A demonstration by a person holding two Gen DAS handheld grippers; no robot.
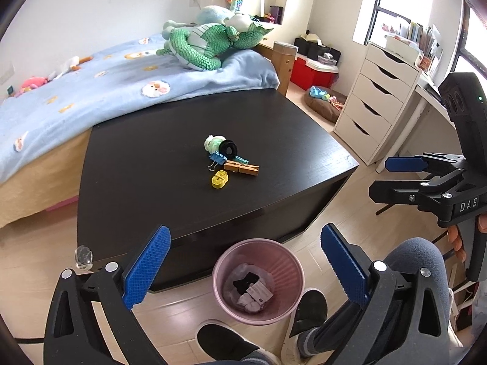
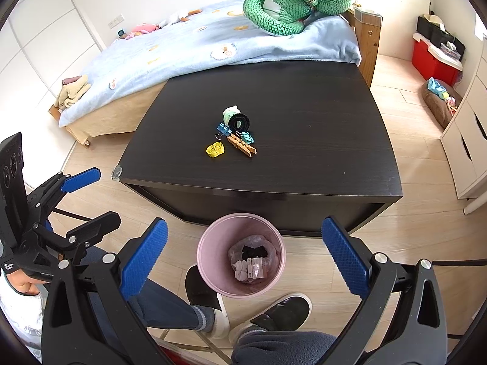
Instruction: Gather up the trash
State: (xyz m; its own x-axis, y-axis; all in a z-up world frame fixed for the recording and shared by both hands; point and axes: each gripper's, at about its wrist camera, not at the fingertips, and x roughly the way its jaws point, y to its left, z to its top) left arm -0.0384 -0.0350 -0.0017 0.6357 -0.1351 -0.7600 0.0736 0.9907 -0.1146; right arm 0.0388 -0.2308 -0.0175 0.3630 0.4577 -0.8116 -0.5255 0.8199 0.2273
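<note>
Five or six small items lie in one tight cluster on the dark table (image 1: pixel 152 158), well beyond the pink bin (image 1: pixel 258 279) that stands on the floor against the table's near side. Your left gripper (image 1: pixel 243 269) hangs over the bin with its fingers spread wide and nothing between them; your right gripper (image 2: pixel 245 263) is likewise released and empty above the bin, which already holds crumpled tissue, a small printed card and something black. In the cluster, the wooden clothespin (image 1: pixel 242 168) sits nearest the bin beside the yellow piece (image 1: pixel 219 180); both look light and stiff, so you can pinch the clothespin across its long flat sides. Just behind it the blue binder clip (image 1: pixel 216 159) is hard and probably slick, and its wire handles may slide, so take it by the body. Farther from the bin, the black ring (image 1: pixel 228 148) leans against the pale green crumpled wad (image 1: pixel 213 143); the wad should squash easily, so close on its middle. Because these things touch one another, expect neighbours to shift when you lift one, and start from the cluster's outer edge.
</note>
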